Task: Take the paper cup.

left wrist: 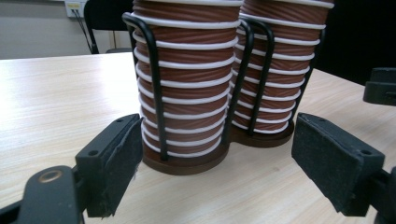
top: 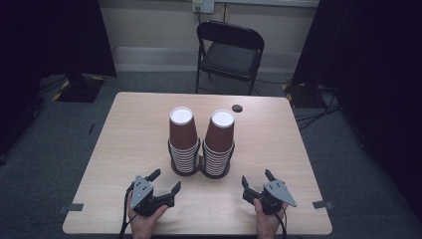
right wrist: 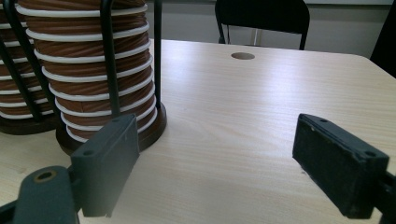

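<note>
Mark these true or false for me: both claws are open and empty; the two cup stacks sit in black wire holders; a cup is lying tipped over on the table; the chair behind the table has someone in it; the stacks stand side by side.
1. Both claws are open and empty. True: the left claw and the right claw hold nothing.
2. The cup stacks sit in black wire holders. True: the left stack and the right stack each do.
3. A cup lies tipped over on the table. False: all cups stand stacked.
4. The chair is occupied. False: its seat is empty.
5. The stacks stand side by side. True.
</note>
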`<state>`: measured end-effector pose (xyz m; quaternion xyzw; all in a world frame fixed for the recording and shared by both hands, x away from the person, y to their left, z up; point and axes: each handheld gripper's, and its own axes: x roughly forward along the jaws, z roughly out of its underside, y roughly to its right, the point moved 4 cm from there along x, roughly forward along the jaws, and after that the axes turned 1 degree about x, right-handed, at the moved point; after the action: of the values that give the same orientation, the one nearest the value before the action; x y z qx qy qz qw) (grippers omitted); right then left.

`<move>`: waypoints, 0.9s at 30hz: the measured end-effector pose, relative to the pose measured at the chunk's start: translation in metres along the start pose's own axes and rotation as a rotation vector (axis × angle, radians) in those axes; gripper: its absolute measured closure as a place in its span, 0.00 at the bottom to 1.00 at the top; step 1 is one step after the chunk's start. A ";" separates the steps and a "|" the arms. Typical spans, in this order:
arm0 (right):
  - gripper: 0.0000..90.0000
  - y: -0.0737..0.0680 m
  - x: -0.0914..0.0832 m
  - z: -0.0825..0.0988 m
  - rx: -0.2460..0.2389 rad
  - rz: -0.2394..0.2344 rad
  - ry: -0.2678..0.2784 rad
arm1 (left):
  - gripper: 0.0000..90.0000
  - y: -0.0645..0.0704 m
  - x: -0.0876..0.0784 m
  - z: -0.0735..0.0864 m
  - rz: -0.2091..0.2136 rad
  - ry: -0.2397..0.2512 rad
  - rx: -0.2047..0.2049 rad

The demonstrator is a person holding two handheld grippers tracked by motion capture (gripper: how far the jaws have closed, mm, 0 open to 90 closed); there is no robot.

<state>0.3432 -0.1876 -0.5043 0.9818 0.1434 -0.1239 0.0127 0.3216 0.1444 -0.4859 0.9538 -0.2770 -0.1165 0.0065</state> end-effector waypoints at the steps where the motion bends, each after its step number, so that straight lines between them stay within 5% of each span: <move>1: 0.15 0.000 0.000 0.000 0.000 0.000 0.000 | 0.19 0.000 0.000 0.000 0.000 0.000 0.000; 27: 0.17 0.002 0.000 0.000 0.020 -0.012 0.001 | 0.20 0.024 0.015 -0.044 0.113 0.004 0.056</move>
<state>0.3434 -0.1893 -0.5043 0.9811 0.1478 -0.1249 0.0018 0.3315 0.1138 -0.4450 0.9366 -0.3336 -0.1063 -0.0132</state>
